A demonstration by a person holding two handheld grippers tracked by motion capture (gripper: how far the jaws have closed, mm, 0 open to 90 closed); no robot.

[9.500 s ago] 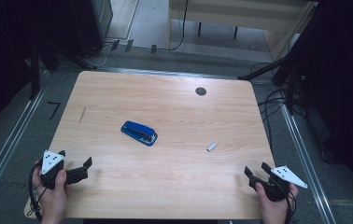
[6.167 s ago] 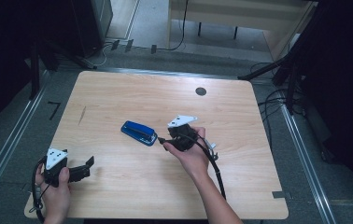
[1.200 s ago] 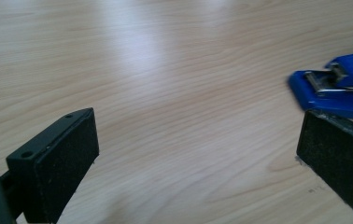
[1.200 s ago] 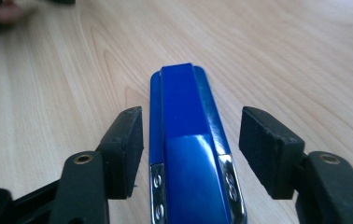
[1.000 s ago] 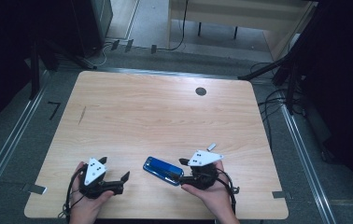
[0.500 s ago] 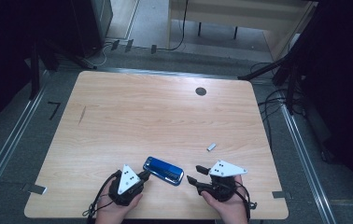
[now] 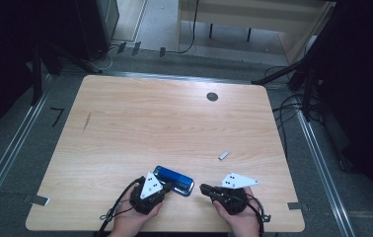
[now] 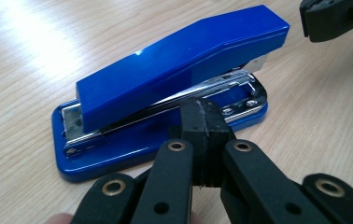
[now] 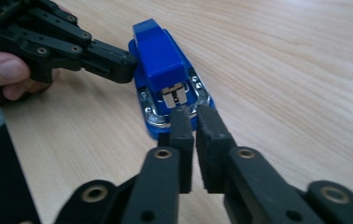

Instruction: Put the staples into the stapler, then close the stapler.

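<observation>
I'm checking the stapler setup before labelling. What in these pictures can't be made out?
- Stapler: its near left end, high view, hidden by the left gripper.
- Small grey piece on the table: high view, too small to identify.
- Right gripper: whether its fingers touch the stapler.

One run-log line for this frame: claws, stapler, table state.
left claw: shut, tip against stapler side | right claw: nearly shut, empty, at stapler's front end | stapler: flat on table, near edge | small metal piece: untouched

A light wooden table [image 7: 140, 123] carries a blue stapler [image 7: 174, 179] and a small metal piece [image 7: 223, 155].
</observation>
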